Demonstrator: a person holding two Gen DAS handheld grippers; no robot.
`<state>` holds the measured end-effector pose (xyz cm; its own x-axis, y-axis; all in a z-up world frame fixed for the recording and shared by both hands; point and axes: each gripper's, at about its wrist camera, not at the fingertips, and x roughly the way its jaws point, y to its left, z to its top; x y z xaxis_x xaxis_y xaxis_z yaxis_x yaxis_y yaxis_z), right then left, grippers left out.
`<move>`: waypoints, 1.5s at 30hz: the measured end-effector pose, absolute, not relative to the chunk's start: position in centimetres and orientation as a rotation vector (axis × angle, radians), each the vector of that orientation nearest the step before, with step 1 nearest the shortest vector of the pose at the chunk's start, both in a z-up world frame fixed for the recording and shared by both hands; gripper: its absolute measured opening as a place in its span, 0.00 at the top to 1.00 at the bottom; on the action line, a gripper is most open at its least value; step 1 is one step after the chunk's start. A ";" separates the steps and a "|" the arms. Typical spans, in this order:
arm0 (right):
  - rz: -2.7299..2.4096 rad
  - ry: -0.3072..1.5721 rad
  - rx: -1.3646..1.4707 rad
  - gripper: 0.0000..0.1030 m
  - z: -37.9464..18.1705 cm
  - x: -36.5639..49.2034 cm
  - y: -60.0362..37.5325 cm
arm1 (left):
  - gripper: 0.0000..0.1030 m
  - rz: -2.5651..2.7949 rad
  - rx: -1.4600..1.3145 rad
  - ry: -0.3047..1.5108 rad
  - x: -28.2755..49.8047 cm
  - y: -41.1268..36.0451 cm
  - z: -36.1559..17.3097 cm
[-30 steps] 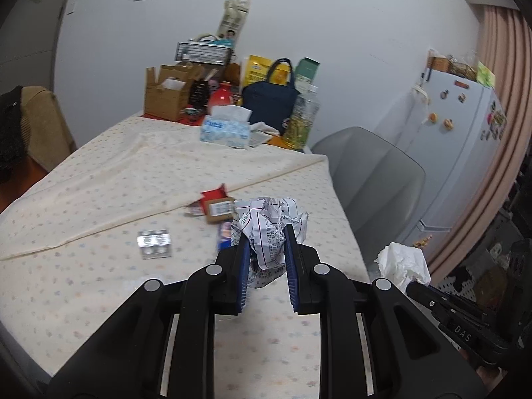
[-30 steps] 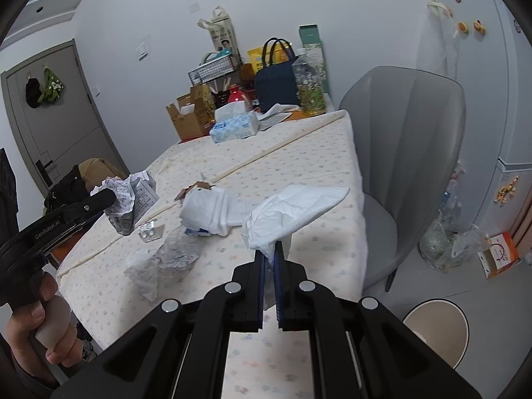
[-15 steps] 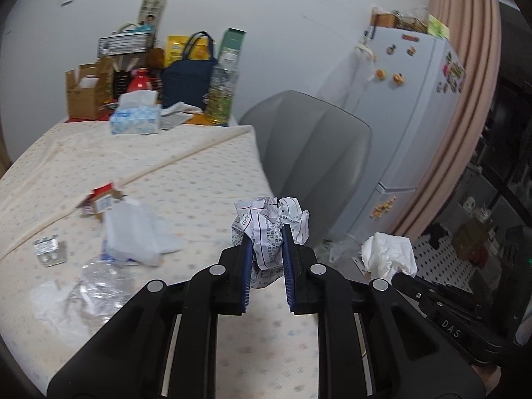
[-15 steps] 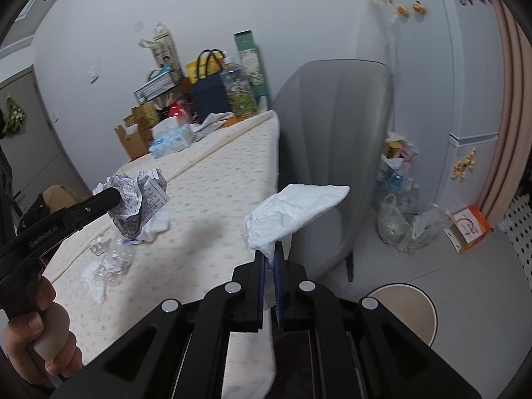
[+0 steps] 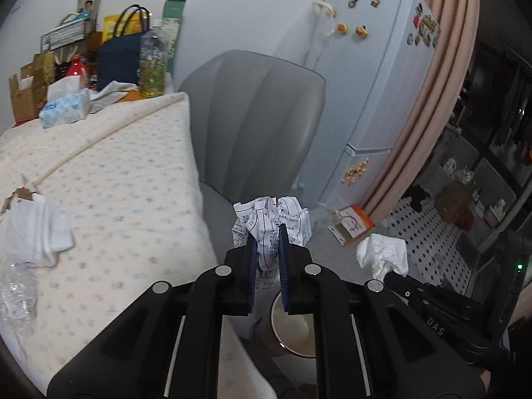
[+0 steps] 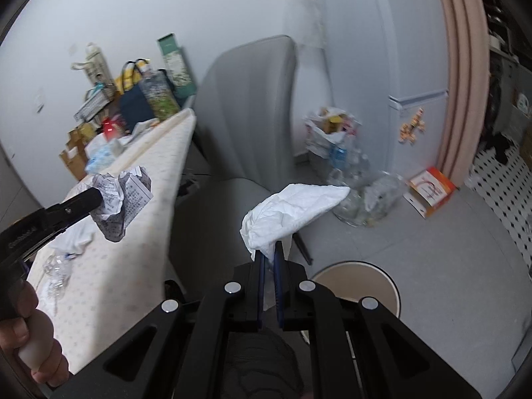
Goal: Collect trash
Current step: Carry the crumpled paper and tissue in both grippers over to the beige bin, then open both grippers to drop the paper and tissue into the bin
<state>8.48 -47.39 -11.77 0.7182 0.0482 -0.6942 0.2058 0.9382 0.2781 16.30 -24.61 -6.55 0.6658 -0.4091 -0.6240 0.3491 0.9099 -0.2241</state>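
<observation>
My left gripper [image 5: 267,232] is shut on a crumpled printed paper ball [image 5: 271,221], held in the air past the table's right edge, above a round beige bin [image 5: 292,327] on the floor. It also shows in the right wrist view [image 6: 121,198]. My right gripper [image 6: 269,251] is shut on a white tissue [image 6: 292,207], held over the floor beside the same bin [image 6: 357,282]. The tissue also shows in the left wrist view [image 5: 382,254].
The table with a dotted cloth [image 5: 116,199] carries a white tissue [image 5: 36,231], clear plastic wrap [image 5: 15,294], a tissue box [image 5: 65,106] and bags at the back. A grey chair [image 5: 252,123] stands beside it. A fridge [image 5: 372,83], bottles in bags [image 6: 345,179] and an orange box [image 6: 432,189] stand behind.
Both grippers have swung right, off the table and toward the floor, each still holding its trash. The bin has come into view under them.
</observation>
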 end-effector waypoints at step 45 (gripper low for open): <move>-0.350 0.722 0.533 0.09 -15.2 4.1 -59.0 | 0.09 -0.546 -0.057 0.951 18.4 -34.2 -11.5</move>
<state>4.12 -58.95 -15.19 0.7021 -0.1200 -0.7019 0.4763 0.8118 0.3378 18.38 -34.22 -11.51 0.4569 -0.4673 -0.7569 0.4185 0.8638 -0.2806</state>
